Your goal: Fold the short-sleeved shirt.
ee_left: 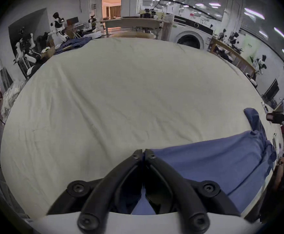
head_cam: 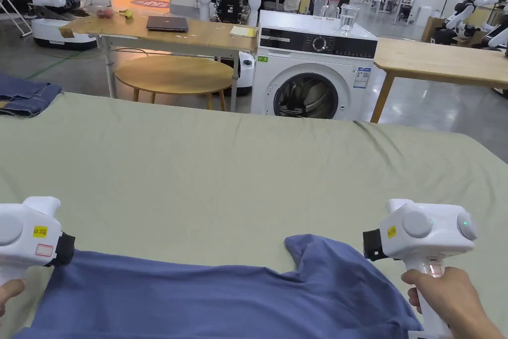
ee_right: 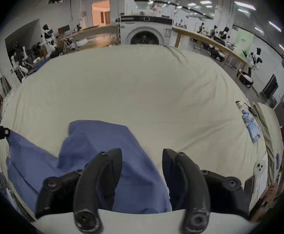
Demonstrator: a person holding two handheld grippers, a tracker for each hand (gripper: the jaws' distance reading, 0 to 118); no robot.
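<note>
A blue short-sleeved shirt (head_cam: pixel 198 300) lies spread along the near edge of a surface covered with a pale green sheet (head_cam: pixel 248 171). One part of it sticks up toward the far side near the right (head_cam: pixel 307 248). My left gripper (ee_left: pixel 144 152) is shut, pinching the shirt's (ee_left: pixel 205 163) left edge; in the head view that gripper (head_cam: pixel 67 250) sits at the cloth's left corner. My right gripper (ee_right: pixel 142 153) is open, its jaws hanging over the shirt's (ee_right: pixel 95 136) right part, and a hand holds its handle (head_cam: pixel 369 245).
Folded jeans (head_cam: pixel 25 97) lie at the sheet's far left corner, and a light blue striped cloth (ee_right: pixel 252 129) lies near its right edge. Beyond the far edge stand a washing machine (head_cam: pixel 312 77), wooden tables (head_cam: pixel 436 62) and a round table (head_cam: pixel 173 74). Most of the sheet is bare.
</note>
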